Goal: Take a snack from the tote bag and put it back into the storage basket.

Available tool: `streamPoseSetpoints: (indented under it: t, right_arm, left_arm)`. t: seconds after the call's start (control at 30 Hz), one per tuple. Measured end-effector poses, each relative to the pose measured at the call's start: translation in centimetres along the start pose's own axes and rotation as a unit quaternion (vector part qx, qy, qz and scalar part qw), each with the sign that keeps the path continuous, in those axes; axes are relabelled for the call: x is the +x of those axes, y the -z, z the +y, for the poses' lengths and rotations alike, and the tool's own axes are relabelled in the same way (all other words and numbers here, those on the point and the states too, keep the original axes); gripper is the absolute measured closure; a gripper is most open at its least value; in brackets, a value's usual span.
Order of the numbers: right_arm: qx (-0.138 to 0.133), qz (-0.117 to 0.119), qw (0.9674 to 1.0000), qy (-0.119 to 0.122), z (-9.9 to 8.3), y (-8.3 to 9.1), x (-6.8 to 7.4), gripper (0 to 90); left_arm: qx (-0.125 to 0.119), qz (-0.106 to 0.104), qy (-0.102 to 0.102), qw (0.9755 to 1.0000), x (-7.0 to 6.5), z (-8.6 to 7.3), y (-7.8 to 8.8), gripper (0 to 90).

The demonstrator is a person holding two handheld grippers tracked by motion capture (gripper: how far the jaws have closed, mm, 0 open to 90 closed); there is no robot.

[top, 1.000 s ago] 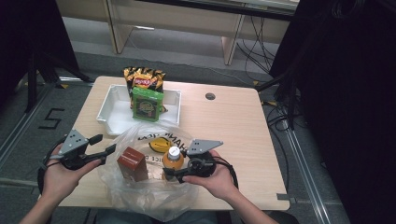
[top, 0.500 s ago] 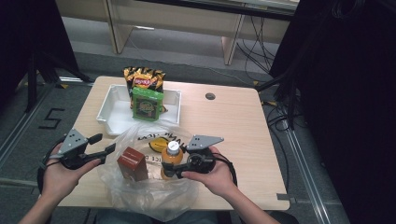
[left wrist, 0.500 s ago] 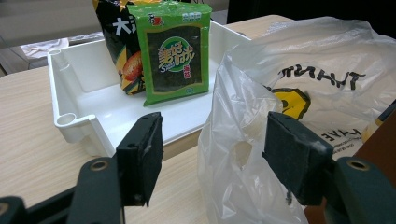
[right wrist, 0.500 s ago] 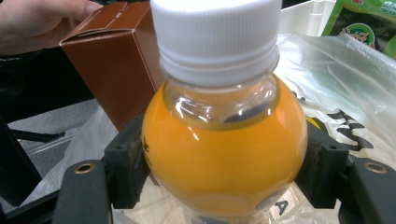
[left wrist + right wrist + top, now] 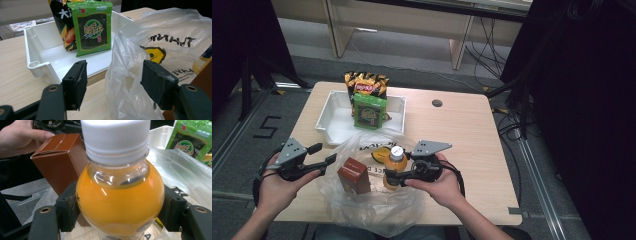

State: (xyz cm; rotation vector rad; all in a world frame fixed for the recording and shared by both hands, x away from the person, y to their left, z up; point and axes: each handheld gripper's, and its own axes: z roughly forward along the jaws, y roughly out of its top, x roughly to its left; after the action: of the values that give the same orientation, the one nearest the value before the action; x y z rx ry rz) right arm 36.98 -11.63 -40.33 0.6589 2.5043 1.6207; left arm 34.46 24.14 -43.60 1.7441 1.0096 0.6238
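An orange juice bottle (image 5: 395,170) is standing upright near the front middle of the table (image 5: 462,130), its long axis vertical and its white cap (image 5: 115,137) pointing up, and it is sitting on a crumpled clear plastic bag (image 5: 372,205) printed with black letters and a yellow smiley. The right tool (image 5: 393,176) is gripping it from the right side, its two black jaws pressing against opposite sides of the round orange body, as the right gripper view is showing close up. Just left of the bottle a brown carton (image 5: 354,176) is standing upright on the same bag, close beside the bottle; whether they are touching is unclear. Compared with the earlier frames, the bottle, the carton and both hands are sitting in nearly the same places, with no clear shift. The left tool (image 5: 323,154) is hovering at the bag's left edge with its jaws spread wide and holding nothing; in the left gripper view the bag's bunched film (image 5: 130,82) is lying between and just beyond the jaws, nearer the right-hand one. Farther back a white tray (image 5: 328,119) is resting on the table, and a green seaweed packet (image 5: 370,111) is standing inside it, leaning against a dark chip bag (image 5: 365,84) behind it.
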Motion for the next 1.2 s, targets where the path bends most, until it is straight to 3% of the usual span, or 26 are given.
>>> streamPoseSetpoints:
  t: [0.37,0.4,0.47,0.5,0.57,0.67,0.77,0.8,0.87,0.93,0.97,1.0,1.1,1.13,1.2]
  right_arm:
    - [-0.015,-0.010,0.9998,-0.004,0.7,0.0,-0.2,31.5]
    - [-0.012,-0.006,0.9999,0.004,0.8,0.1,-0.3,31.5]
    - [-0.015,-0.010,0.9998,-0.005,1.0,0.2,-0.2,31.5]
    - [-0.018,-0.012,0.9998,0.004,1.2,0.2,-0.3,31.5]
    - [-0.023,-0.014,0.9996,-0.006,1.4,0.2,-0.2,31.4]
    - [-0.023,-0.008,0.9997,0.004,2.0,0.3,-0.5,31.5]
    - [-0.024,-0.016,0.9996,-0.007,2.5,0.4,-0.5,31.5]
    - [-0.029,-0.019,0.9994,0.006,2.7,0.4,-0.7,31.5]
    - [-0.029,-0.014,0.9995,-0.006,3.0,0.4,-0.7,31.5]
    - [-0.034,-0.019,0.9992,0.002,3.3,0.4,-1.0,31.5]
    - [-0.039,-0.020,0.9990,-0.007,3.5,0.4,-1.0,31.5]
    - [-0.040,-0.011,0.9991,0.000,3.7,0.4,-1.2,31.5]
    - [-0.040,-0.022,0.9989,-0.011,4.2,0.5,-1.2,31.6]
    - [-0.044,-0.023,0.9987,-0.002,4.3,0.4,-1.5,31.6]
    - [-0.046,-0.024,0.9985,-0.015,4.6,0.3,-1.6,31.6]
  left_arm:
    - [0.003,-0.004,-0.003,1.0000,-0.1,0.0,-0.3,37.0]
    - [0.003,-0.004,-0.004,1.0000,-0.1,0.0,-0.3,37.0]
    - [0.003,-0.005,-0.004,1.0000,-0.1,0.0,-0.3,37.0]
    - [0.002,-0.005,-0.003,1.0000,-0.1,0.0,-0.3,37.0]
    - [0.002,-0.005,-0.003,1.0000,-0.1,0.0,-0.3,37.0]
    - [0.002,-0.004,-0.002,1.0000,0.0,0.0,-0.3,37.0]
    - [-0.002,-0.007,0.000,1.0000,0.0,0.0,-0.3,36.8]
    - [-0.003,-0.007,0.000,1.0000,0.0,0.0,-0.3,36.8]
    - [-0.005,-0.007,0.001,1.0000,0.0,0.0,-0.3,36.9]
    - [-0.005,-0.008,0.000,1.0000,0.0,0.0,-0.4,37.3]
    - [-0.005,-0.008,0.000,1.0000,0.0,0.0,-0.4,37.3]
    - [-0.003,-0.007,0.000,1.0000,0.0,0.0,-0.3,37.4]
    - [-0.003,-0.007,0.000,1.0000,0.0,0.0,-0.3,37.2]
    - [-0.003,-0.008,0.000,1.0000,0.0,0.0,-0.3,37.2]
    - [-0.003,-0.009,0.001,1.0000,0.0,0.0,-0.4,37.3]
